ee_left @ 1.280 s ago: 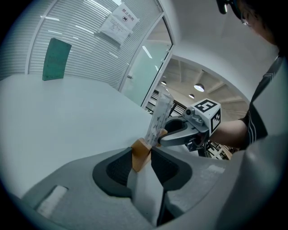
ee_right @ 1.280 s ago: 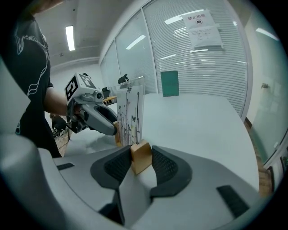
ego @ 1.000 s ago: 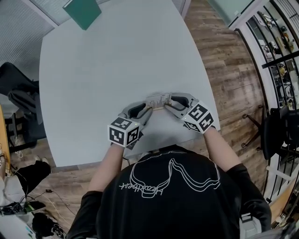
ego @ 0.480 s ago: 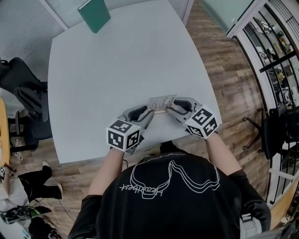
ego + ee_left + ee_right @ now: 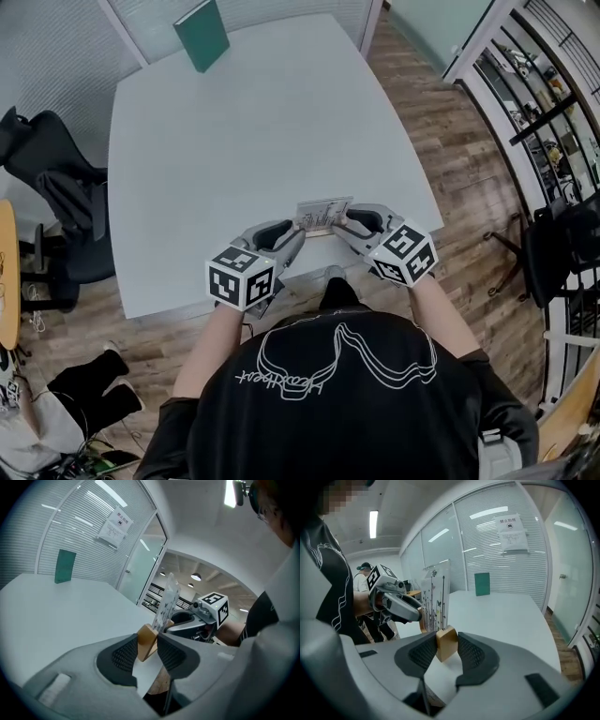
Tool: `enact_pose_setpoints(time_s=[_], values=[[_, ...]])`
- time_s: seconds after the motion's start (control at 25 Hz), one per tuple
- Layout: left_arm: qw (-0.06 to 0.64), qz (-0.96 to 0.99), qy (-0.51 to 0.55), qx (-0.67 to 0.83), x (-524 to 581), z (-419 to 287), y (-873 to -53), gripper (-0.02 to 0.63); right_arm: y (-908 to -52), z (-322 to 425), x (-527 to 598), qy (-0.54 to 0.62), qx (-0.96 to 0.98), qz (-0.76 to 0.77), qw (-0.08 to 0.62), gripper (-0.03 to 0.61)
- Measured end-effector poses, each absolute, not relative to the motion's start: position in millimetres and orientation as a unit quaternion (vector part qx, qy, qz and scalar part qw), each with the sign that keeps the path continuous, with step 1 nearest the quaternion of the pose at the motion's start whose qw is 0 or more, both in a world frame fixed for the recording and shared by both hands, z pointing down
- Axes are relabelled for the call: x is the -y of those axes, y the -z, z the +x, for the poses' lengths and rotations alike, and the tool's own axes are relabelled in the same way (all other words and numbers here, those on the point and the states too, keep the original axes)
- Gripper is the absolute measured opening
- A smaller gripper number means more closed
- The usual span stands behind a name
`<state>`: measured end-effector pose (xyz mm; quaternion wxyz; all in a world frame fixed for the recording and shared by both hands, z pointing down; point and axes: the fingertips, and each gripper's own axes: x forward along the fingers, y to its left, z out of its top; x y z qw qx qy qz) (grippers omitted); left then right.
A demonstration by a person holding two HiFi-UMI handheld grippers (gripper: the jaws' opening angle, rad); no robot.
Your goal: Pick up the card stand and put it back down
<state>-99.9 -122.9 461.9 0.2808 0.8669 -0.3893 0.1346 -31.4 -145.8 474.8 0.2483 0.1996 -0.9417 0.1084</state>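
Above the near tabletop [image 5: 253,141] edge | card stand [image 5: 323,215] had risen clear since a second earlier | left hand-held gripper [image 5: 298,229] and right hand-held gripper [image 5: 339,225] each clamped one end of its wooden base | pick-up judged done, set-down pending

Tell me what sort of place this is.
Likely an office meeting room: a large white table, glass partition walls with blinds, a black office chair beside it.

A white paper notice [image 5: 513,529] on the far slatted glass wall bears a heading line and a small dark pictogram, too small to read. The black shirt [image 5: 337,412] has a white script word, illegible. The card stand [image 5: 439,597] shows only drawings. The cubes on the left gripper [image 5: 298,230] and right gripper [image 5: 342,223] show only square markers.
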Motion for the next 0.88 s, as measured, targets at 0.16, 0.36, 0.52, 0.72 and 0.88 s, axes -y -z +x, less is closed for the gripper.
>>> enact_pose_setpoints(time_s=[0.16, 0.36, 0.52, 0.72, 0.88], values=[[0.275, 0.87, -0.135, 0.386, 92.3, -105.2, -454.5, 0.137, -467.8, -36.2, 114.6, -0.108, 0.941, 0.208, 0.242, 0.143], [0.268, 0.876, -0.139, 0.377, 61.0, -104.7, -449.3, 0.137, -461.8, -35.6, 82.4, -0.109, 0.94, 0.217, 0.24, 0.143], [0.264, 0.877, -0.14, 0.375, 48.1, -105.6, -446.0, 0.137, -458.1, -36.2, 69.2, -0.108, 0.939, 0.224, 0.237, 0.143], [0.262, 0.879, -0.141, 0.373, 37.9, -109.1, -445.6, 0.137, -457.6, -39.3, 58.1, -0.109, 0.937, 0.228, 0.24, 0.143], [0.263, 0.879, -0.14, 0.372, 34.8, -108.5, -446.3, 0.137, -457.7, -38.8, 54.8, -0.107, 0.937, 0.229, 0.241, 0.143]])
